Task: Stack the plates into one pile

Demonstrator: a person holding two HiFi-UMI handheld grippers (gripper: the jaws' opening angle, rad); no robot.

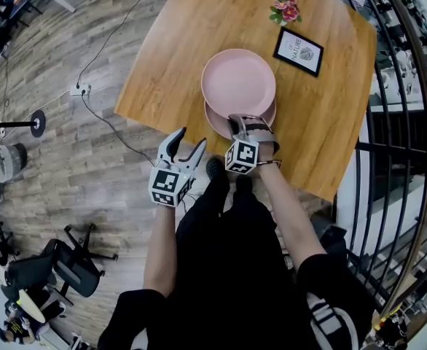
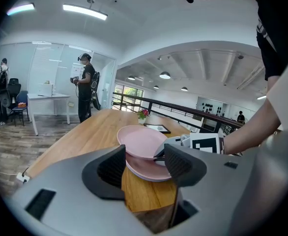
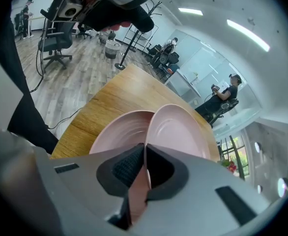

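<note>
Upper pink plate (image 1: pixel 238 81): tilted, overlapping lower pink plate (image 1: pixel 218 122), near rim raised.
Lower pink plate: flat on wooden table (image 1: pixel 162 49), near its front edge.
Right gripper (image 1: pixel 241 126): jaws clamped on upper plate's near rim.
Left gripper (image 1: pixel 190 141): jaws apart, nothing between, held just off table edge, beside plates.
Framed card (image 1: pixel 298 51), flower (image 1: pixel 285 10): far side of table.

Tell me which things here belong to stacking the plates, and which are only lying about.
Belongs to the job:
- upper round pink plate, gripped by the right gripper
- lower round pink plate beneath it

Just lying about, farther back on the wooden table:
- black-framed white card
- small pink flower sprig
</note>
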